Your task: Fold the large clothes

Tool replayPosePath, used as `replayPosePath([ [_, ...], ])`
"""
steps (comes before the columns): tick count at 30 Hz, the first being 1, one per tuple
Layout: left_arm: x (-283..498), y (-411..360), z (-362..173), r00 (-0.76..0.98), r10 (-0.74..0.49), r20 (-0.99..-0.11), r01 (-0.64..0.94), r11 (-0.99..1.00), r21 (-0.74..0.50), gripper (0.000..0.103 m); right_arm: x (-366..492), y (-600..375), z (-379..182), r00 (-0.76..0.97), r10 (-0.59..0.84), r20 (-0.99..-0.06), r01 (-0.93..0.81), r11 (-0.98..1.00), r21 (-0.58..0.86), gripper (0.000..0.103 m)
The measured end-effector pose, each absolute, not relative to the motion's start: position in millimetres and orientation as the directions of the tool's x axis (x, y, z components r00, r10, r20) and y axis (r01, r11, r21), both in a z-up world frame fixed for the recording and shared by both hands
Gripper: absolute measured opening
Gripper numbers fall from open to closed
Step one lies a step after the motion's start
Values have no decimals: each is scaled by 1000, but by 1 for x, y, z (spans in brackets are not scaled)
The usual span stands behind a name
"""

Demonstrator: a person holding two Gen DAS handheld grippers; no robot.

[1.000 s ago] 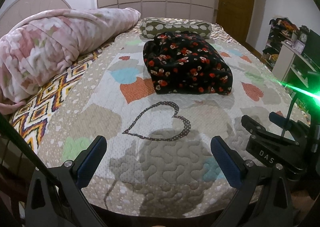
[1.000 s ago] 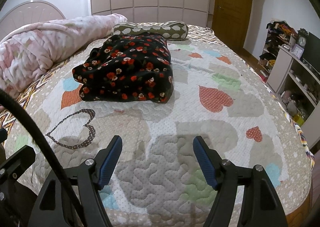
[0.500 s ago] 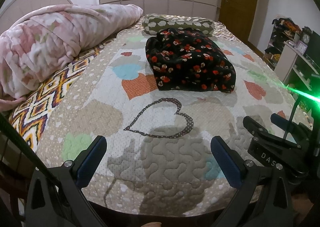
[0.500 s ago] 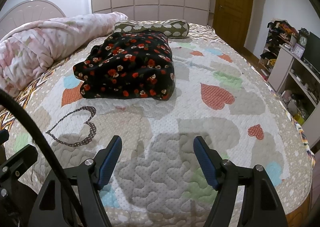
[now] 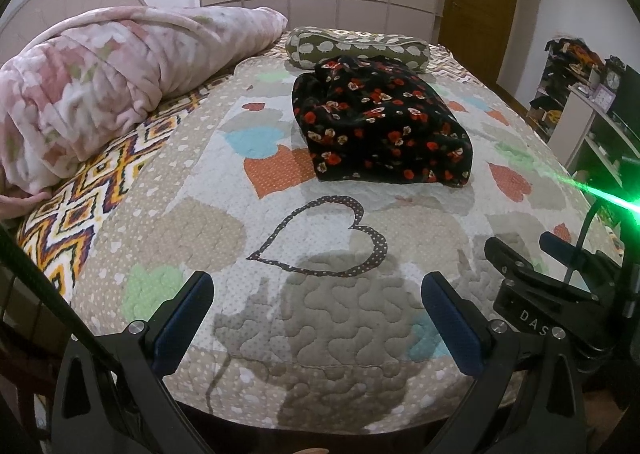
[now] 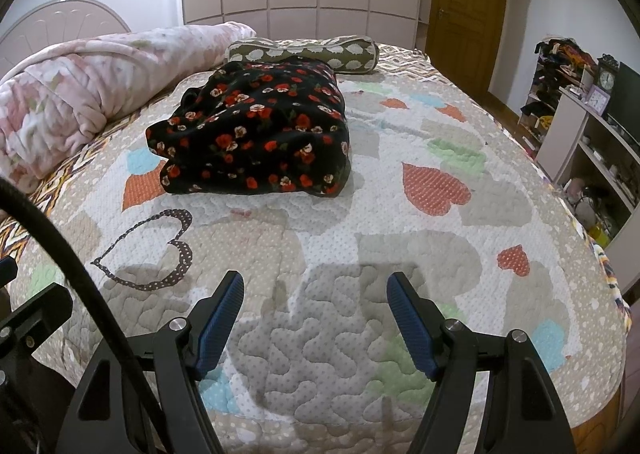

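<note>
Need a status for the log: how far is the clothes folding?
Done: the black floral garment lies in a compact folded bundle on the heart-patterned quilt, in front of the bolster pillow. In hand: nothing; left tongs and right tongs are open and empty over bare quilt. Left: no unfolded clothes are visible.

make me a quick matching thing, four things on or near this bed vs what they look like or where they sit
Things:
1 floral garment
2 bolster pillow
3 pink blanket
4 clock

Descriptions:
A olive green, lying across the far end of the bed
B black with red flowers, folded on the quilt
C on the shelf unit beside the bed
D bundled along one edge of the bed

Pairs: 1-B, 2-A, 3-D, 4-C
</note>
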State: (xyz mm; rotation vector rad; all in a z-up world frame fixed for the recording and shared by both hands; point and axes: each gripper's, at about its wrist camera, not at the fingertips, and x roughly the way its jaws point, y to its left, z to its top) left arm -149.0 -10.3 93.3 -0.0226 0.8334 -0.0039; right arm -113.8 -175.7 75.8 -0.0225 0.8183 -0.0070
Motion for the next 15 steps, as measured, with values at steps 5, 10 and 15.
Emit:
replayPosePath([
  [5,-148,-8,92,669,-12,-743,-8,1000,-23,103,-114,-178,75,682,-14,-732,-2,1000,-22,78],
  [10,-147,-6,91,662,-9,-749,-12,1000,-23,103,-114,-179,74,680,-16,-733,-1,1000,-22,78],
  [15,-146,-5,90,655,-2,-756,-19,1000,-20,103,-115,-179,73,675,-19,-737,3,1000,-24,78],
])
